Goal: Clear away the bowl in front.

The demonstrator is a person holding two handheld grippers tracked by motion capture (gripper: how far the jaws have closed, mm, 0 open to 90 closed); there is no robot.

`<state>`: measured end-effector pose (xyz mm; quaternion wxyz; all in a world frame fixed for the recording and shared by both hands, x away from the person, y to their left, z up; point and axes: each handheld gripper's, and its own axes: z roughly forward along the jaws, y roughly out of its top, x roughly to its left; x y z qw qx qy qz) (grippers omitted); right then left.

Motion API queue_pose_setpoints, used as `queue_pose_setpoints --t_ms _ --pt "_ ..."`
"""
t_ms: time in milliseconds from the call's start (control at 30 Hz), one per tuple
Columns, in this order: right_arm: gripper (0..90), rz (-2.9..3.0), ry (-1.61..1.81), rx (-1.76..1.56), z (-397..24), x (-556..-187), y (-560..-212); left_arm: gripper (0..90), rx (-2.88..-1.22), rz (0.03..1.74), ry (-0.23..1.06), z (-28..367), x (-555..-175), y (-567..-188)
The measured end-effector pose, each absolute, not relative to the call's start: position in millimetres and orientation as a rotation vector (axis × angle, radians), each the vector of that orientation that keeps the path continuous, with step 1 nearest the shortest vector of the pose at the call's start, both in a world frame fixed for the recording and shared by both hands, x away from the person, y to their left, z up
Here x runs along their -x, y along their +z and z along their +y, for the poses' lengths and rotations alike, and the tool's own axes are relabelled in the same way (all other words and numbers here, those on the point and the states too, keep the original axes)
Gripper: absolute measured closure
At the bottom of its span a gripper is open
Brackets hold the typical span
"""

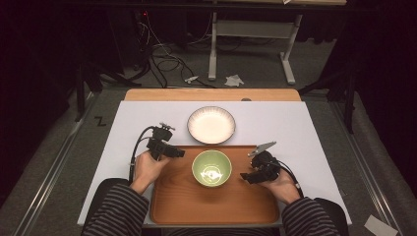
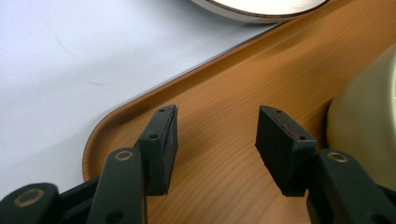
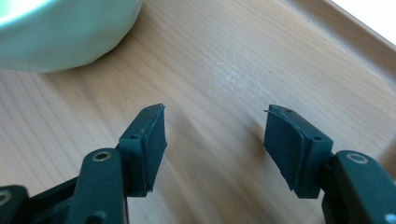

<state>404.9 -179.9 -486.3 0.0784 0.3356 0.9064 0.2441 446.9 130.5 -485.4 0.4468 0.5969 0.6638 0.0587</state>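
A green bowl (image 1: 211, 167) stands on the far half of a wooden tray (image 1: 216, 202). Beyond the tray a white ribbed bowl (image 1: 211, 124) rests on the white mat. My left gripper (image 1: 180, 153) hovers over the tray's far left corner, pointing toward the green bowl (image 2: 369, 135), jaws open with bare tray wood (image 2: 224, 140) between them. My right gripper (image 1: 244, 176) sits at the tray's right side, pointing left at the green bowl (image 3: 60, 32), jaws open over bare wood (image 3: 219, 93). Neither gripper touches the bowl.
The white mat (image 1: 295, 128) covers a wooden table whose far edge (image 1: 211, 94) shows. Striped sleeves (image 1: 118, 211) come in at the bottom. Beyond the table lie floor cables (image 1: 167, 61) and a desk frame (image 1: 251, 44).
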Motion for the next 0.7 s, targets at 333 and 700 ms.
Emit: queue_pose_setpoints --t_ms 333,700 --pt "40.3 2.722 0.725 -0.991 -179.3 -404.4 -486.6 48.0 -1.534 1.625 0.200 125.5 -442.8 -490.1" --pt "40.3 2.720 0.725 -0.991 -179.2 -404.1 -486.5 47.3 -1.586 1.616 0.205 121.7 -439.4 -494.0"
